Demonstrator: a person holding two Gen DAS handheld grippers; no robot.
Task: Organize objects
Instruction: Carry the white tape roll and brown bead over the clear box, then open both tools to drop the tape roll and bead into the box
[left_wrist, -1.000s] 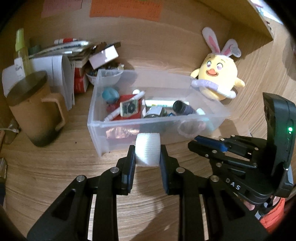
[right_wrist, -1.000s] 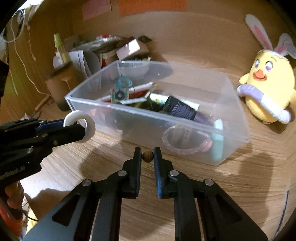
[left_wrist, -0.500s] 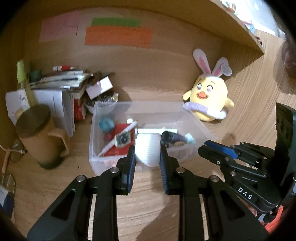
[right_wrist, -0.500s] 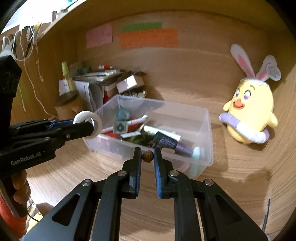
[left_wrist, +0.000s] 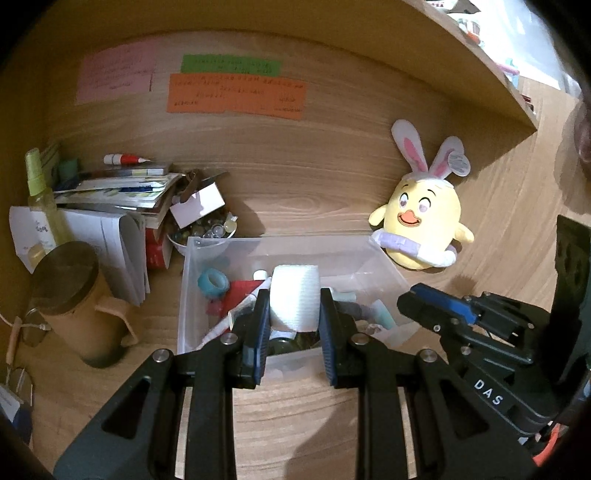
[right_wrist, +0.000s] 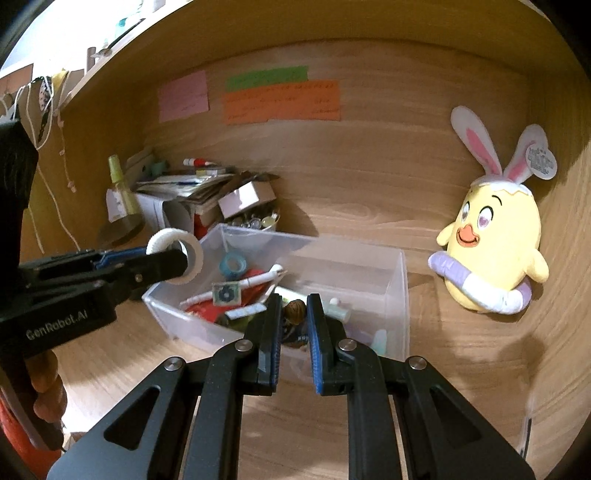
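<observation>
"GenRobot.AI" marks the left gripper (right_wrist: 173, 263), fingers clamping a white tape roll (left_wrist: 294, 297); the right gripper (right_wrist: 291, 314), lettered "DAS", pinches a small brown nut (right_wrist: 295, 311) above the clear plastic bin (right_wrist: 399, 295).

I see a white roll of tape (left_wrist: 294, 297), woven in texture, held upright between my left jaws with its flat faces against the pads; in the right wrist view it shows as a white ring (right_wrist: 175, 256) over the near-left corner of the bin. A small brown walnut-like nut (right_wrist: 295, 311) sits pinched between my right jaws, above the near side of the bin. The clear plastic bin (left_wrist: 192, 266) stands on the wooden table and holds a blue tape ring (left_wrist: 213, 283), a white pen (right_wrist: 258, 280), a dark spool, a red item and other small pieces jumbled together.
</observation>
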